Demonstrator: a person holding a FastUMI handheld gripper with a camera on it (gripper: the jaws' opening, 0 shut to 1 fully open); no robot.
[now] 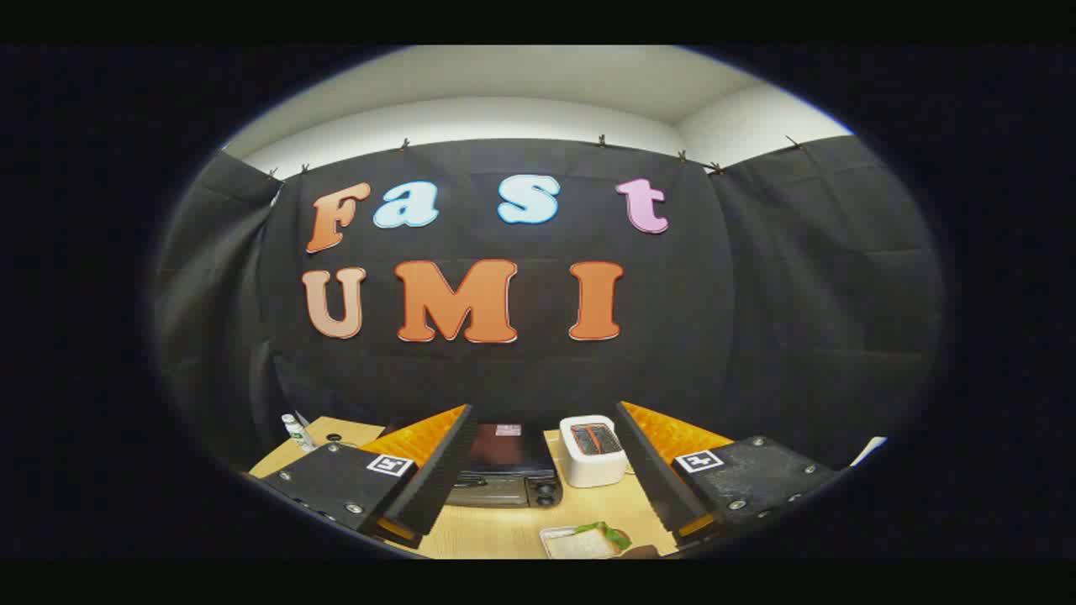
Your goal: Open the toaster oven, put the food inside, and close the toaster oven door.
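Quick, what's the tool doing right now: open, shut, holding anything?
Tool: open, holding nothing; fingers spread wide above the table, with the toaster oven beyond and between them.

We see our gripper point(538, 470) held above a wooden table point(496, 533), its two fingers spread wide with nothing between them. Beyond the fingers, the toaster oven point(504, 475) sits on the table with its door closed. Just beside it stands a white toaster point(591, 452). Nearer to us, a tray point(580, 542) holds food with a green leaf point(607, 532). A small bottle point(296, 431) stands well apart at the table's far corner.
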